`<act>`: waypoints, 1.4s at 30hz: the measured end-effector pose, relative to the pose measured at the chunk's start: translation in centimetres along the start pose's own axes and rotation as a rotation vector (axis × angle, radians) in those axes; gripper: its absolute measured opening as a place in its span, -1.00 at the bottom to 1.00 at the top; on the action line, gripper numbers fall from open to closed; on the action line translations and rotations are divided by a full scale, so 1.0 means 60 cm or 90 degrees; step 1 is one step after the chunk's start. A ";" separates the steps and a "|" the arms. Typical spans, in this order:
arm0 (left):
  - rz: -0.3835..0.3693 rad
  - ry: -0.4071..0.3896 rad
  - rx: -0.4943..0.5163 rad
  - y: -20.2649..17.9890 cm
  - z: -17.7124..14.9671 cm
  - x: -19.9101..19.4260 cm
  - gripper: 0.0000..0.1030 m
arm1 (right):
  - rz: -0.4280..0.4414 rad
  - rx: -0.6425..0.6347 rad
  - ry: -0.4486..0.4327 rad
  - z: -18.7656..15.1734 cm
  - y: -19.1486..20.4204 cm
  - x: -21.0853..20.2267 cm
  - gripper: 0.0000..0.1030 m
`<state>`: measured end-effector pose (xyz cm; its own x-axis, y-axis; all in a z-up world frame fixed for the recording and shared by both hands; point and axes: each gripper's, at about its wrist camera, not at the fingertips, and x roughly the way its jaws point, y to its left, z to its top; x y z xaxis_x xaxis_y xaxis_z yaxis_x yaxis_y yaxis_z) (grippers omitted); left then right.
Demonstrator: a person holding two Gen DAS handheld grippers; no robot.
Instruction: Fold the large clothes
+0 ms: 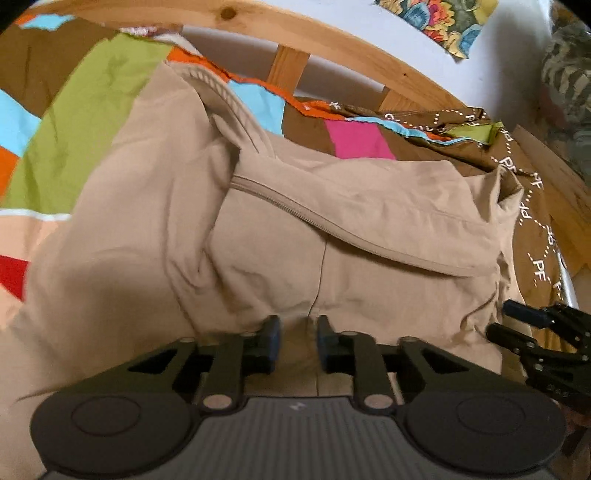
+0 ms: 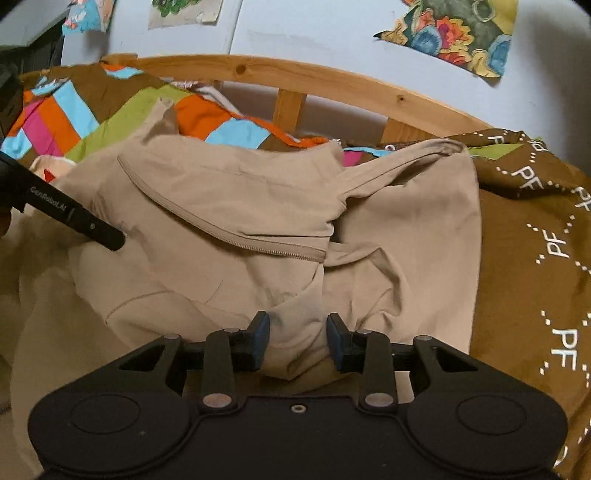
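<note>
A large beige hooded zip jacket [image 1: 155, 229] lies crumpled on a colourful patchwork bedspread [image 1: 85, 110]; it also fills the right wrist view [image 2: 221, 206]. Its zipper [image 1: 295, 210] runs across the folded top layer. My left gripper [image 1: 297, 341] is low over the near edge of the jacket, its jaws partly apart with a ridge of beige cloth between the pads. My right gripper [image 2: 298, 341] is likewise over the jacket's near edge with cloth bunched between its partly open pads. It shows at the right edge of the left wrist view [image 1: 517, 321], and a left finger [image 2: 88, 227] shows in the right wrist view.
A wooden bed rail [image 2: 295, 79] curves along the far side, with a white wall [image 2: 314, 33] and floral cloth pieces [image 2: 454, 33] behind. A brown cover printed with "PF" [image 2: 535, 258] lies to the right of the jacket.
</note>
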<state>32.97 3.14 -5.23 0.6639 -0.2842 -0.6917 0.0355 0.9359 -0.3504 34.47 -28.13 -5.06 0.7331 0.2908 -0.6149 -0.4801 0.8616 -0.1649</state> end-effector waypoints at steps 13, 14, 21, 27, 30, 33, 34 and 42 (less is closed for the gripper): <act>0.042 -0.033 0.086 0.026 -0.115 -0.248 0.96 | 0.022 0.020 -0.023 -0.038 0.053 -0.208 0.66; 0.050 -0.026 0.096 0.026 -0.124 -0.264 0.97 | 0.027 0.006 -0.022 -0.051 0.076 -0.247 0.72; 0.080 -0.005 0.114 0.045 -0.208 -0.359 0.99 | 0.069 -0.027 0.017 -0.099 0.170 -0.334 0.94; 0.086 0.029 0.136 0.045 -0.232 -0.334 0.98 | 0.069 -0.113 0.083 -0.160 0.261 -0.342 0.95; 0.076 0.003 0.169 0.039 -0.237 -0.327 0.98 | 0.043 -0.163 0.117 -0.186 0.291 -0.320 0.95; 0.048 0.004 0.183 0.040 -0.246 -0.316 0.98 | 0.032 -0.140 0.128 -0.192 0.291 -0.292 0.98; 0.030 0.007 0.185 0.041 -0.248 -0.313 0.98 | 0.029 -0.131 0.125 -0.191 0.289 -0.288 0.98; -0.066 -0.007 0.249 0.015 -0.270 -0.308 0.98 | 0.009 -0.102 0.080 -0.175 0.277 -0.270 0.73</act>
<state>8.61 5.84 -2.97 0.6504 -0.3803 -0.6575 0.3824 0.9119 -0.1491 9.56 -22.90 -5.91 0.6646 0.2395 -0.7078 -0.5677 0.7777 -0.2699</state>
